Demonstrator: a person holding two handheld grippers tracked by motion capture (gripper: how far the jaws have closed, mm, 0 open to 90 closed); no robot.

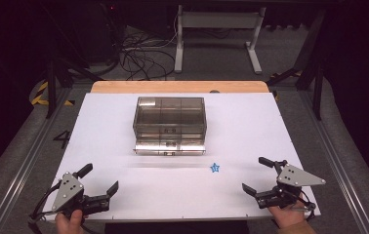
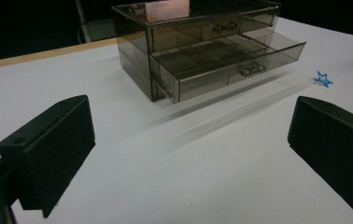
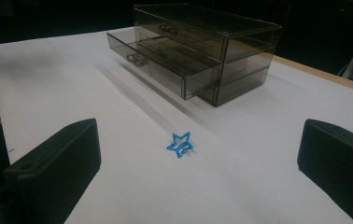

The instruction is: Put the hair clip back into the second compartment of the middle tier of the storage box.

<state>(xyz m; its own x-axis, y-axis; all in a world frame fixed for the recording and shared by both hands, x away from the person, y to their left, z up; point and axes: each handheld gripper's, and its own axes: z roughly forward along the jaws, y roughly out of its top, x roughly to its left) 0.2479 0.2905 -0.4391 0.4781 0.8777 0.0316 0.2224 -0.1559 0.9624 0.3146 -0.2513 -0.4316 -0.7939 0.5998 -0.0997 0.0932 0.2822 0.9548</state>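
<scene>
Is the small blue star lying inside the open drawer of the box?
No, the blue star lies on the white table, in front of the open drawer, apart from it.

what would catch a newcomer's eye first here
The smoky clear drawer box at the middle of the white table, with one drawer pulled out toward the person. Next, the small blue star lying alone on the table in front of the box, nearer the right gripper. Both that one and the left gripper sit open at the near edge, holding nothing.
</scene>
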